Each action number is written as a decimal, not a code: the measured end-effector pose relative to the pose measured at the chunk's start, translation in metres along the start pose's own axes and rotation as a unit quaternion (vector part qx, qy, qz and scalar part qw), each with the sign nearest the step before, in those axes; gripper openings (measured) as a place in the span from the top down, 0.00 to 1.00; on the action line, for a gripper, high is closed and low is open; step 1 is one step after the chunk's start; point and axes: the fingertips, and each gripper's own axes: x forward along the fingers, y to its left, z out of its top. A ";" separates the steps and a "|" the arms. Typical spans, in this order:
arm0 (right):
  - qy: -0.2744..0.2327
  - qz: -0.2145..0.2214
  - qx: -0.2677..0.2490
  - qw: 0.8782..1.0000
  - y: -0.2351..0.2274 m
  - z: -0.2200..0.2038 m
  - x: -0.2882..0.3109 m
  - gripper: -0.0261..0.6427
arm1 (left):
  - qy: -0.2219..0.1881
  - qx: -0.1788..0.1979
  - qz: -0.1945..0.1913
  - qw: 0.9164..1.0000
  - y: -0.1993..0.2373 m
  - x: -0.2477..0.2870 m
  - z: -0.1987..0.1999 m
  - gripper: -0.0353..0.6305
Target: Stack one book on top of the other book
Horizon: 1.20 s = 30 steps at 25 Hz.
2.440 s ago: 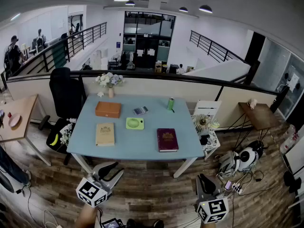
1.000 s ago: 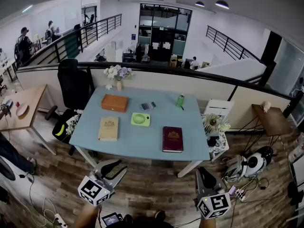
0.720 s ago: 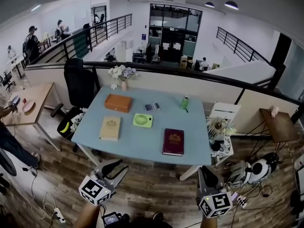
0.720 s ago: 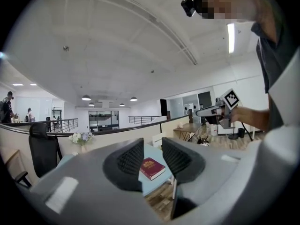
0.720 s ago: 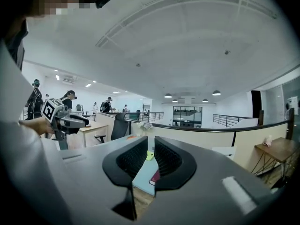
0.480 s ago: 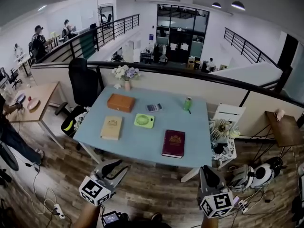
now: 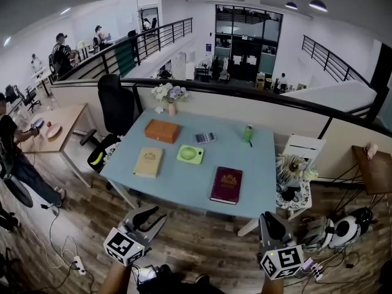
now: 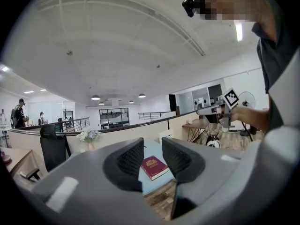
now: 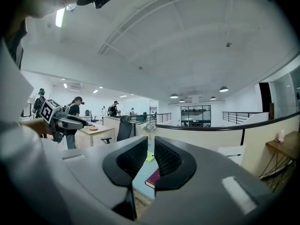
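The maroon book [image 7: 226,185] and tan book [image 7: 148,162] are lying apart on the tabletop [image 7: 184,185]. Left gripper [image 7: 153,214] and right gripper [image 7: 266,218] are hovering short, fingers closed and empty, likely needing to approach, then open.

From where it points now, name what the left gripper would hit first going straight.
Probably the dark red hardcover book on the light blue table: it lies dead ahead of the left gripper, nothing nearer shows; depth is unclear.

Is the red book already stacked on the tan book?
No, the red book lies flat on the table, well apart from the tan book.
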 end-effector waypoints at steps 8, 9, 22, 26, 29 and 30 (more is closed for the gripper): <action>0.011 -0.015 0.008 1.000 -0.017 -0.011 0.000 0.92 | 0.005 -0.007 -0.018 1.000 -0.002 0.027 -0.006 0.69; 0.012 -0.019 0.009 1.000 -0.019 -0.012 0.000 0.92 | 0.005 -0.007 -0.024 1.000 -0.002 0.032 -0.005 0.69; 0.020 -0.088 0.004 0.996 -0.029 0.002 0.028 0.92 | -0.031 -0.001 -0.104 0.994 0.034 0.101 0.011 0.69; 0.020 -0.104 -0.001 0.994 -0.023 0.009 0.044 0.92 | -0.038 -0.002 -0.116 0.992 0.057 0.111 0.011 0.69; 0.022 -0.121 -0.005 0.992 -0.021 0.015 0.054 0.92 | -0.042 -0.010 -0.132 0.990 0.070 0.121 0.006 0.69; 0.024 -0.126 -0.007 0.992 -0.019 0.018 0.058 0.92 | -0.043 -0.013 -0.137 0.990 0.074 0.124 0.004 0.69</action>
